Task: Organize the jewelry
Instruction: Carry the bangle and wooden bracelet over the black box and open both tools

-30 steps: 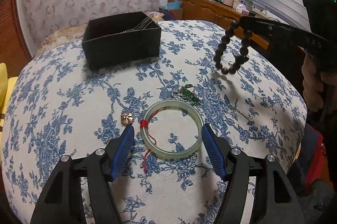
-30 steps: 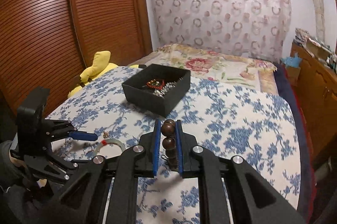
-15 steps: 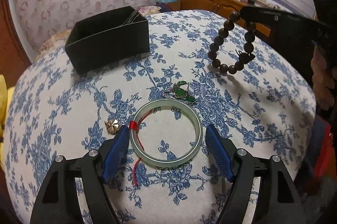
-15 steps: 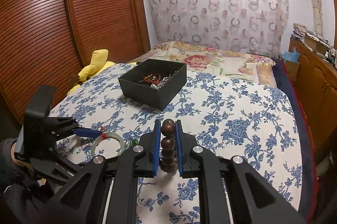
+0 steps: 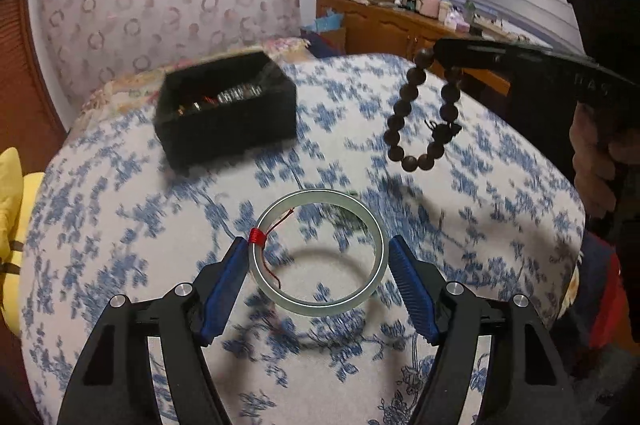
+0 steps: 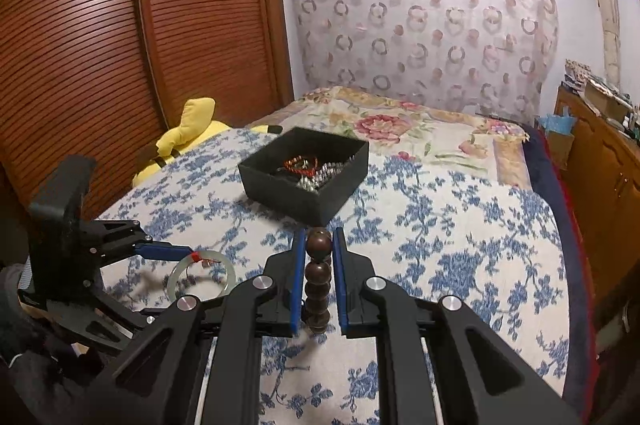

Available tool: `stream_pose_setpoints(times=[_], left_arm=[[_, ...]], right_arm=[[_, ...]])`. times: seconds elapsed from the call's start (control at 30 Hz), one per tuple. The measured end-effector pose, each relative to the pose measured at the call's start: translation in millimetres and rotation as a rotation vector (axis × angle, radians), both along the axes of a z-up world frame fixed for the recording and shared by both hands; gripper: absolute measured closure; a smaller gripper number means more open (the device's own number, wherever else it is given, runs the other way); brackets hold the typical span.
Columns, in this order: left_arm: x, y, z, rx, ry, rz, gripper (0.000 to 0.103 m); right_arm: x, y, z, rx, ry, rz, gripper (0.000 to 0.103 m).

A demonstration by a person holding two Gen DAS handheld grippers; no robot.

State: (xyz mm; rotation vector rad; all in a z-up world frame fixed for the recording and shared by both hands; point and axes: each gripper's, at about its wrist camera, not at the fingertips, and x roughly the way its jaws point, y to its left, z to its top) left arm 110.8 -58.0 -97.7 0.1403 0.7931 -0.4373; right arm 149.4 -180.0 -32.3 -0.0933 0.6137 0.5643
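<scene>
Carrying two pieces toward the black box (image 5: 226, 117) looks like the step in hand: both claws are loaded and lifted off the surface.

Nearest, in the left wrist view: left claw (image 5: 316, 265) is spread wide w/ the jade bangle (image 5: 320, 251) spanning the gap betw. its blue pads. The left pad touches the rim beside the red thread wrap (image 5: 257, 236); the right pad sits at the opposite rim. The bangle casts a separate ring shadow on the cloth below, so it appears held clear of the floral cloth (image 5: 100, 225). Bangle is pale green, smooth, rigid, w/ a loose red thread tail inside the hoop.

Right claw (image 6: 318, 281) is closed down on the bead bracelet (image 6: 319, 277), pinching the top beads; the rest of the loop hangs free, approx. midway betw. bangle and box in the left wrist view. Beads are dark brown, round, wood-like, w/ a small knot at the lower right.

Farthest: the box sits on the cloth, open-topped, already holding a red strand and silver-coloured pieces.

Next move, as judged: bring each claw over the box opening, lower, then release. The bangle grip is rim-only, so keep it level; the bead loop may swing, so let it settle before release.
</scene>
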Motion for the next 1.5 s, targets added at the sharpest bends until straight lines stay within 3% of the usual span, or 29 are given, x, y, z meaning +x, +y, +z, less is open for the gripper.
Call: stream_pose_setpoints(times=[0.33,0.67,1.07,1.5], left_arm=[[31,17,30,-0.022,-0.072,0.056,0.035],[63,36,46,-0.050,-0.112,0.097,0.035],[115,51,48,-0.056,-0.107,0.132,0.035],[168,47,31,-0.030,-0.061,0.137,0.035]], right_arm=[[31,20,37,0.003,-0.065,0.011,0.088],[95,50,62,-0.012,-0.108,0.020,0.088],[163,88,31,-0.050,-0.047,0.083,0.088],[186,79,-10,-0.049,0.053,0.071,0.087]])
